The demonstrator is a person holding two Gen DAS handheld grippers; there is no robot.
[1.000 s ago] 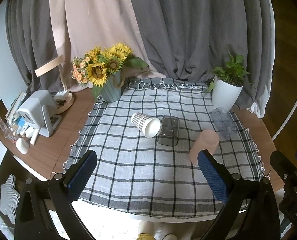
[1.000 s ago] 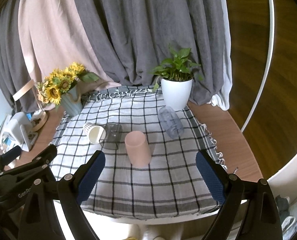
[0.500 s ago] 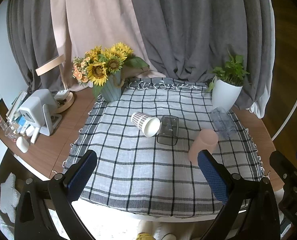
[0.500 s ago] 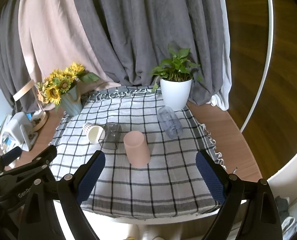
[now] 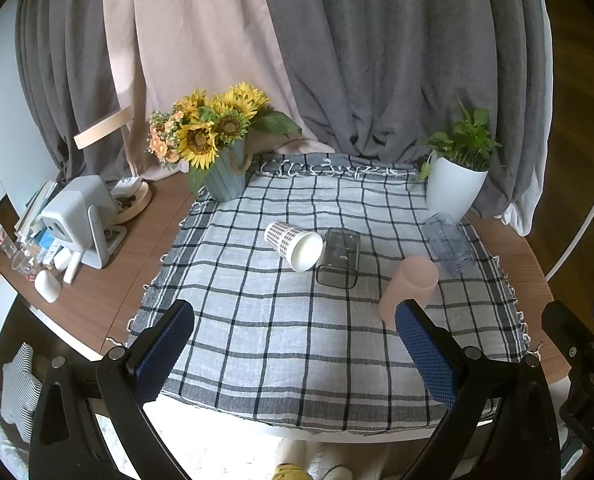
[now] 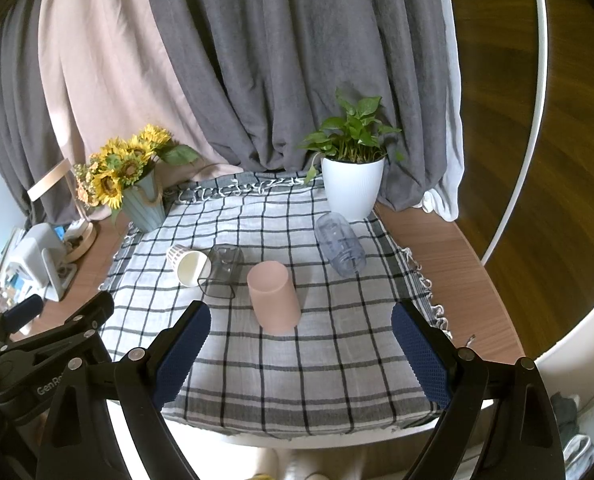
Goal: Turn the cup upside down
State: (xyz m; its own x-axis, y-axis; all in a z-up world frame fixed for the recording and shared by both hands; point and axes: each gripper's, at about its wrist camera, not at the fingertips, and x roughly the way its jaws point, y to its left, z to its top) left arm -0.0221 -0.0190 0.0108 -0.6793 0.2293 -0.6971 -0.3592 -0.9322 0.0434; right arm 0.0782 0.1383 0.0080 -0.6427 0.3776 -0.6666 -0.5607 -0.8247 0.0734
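Cups tell the progress: the pink cup [image 6: 273,297] at the centre of the right wrist frame already stands mouth-down on the checked cloth [image 6: 297,360], the other three lie sideways, and both the left gripper [image 5: 297,364] and right gripper [image 6: 301,356] hang apart, holding nothing.

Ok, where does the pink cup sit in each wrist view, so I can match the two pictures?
Left wrist view: the pink cup stands right of centre, partly behind the left gripper's right fingertip.
Right wrist view: the pink cup stands near the centre, in full view ahead of the right gripper.
Shared landmark: the white plant pot at the cloth's far right corner.
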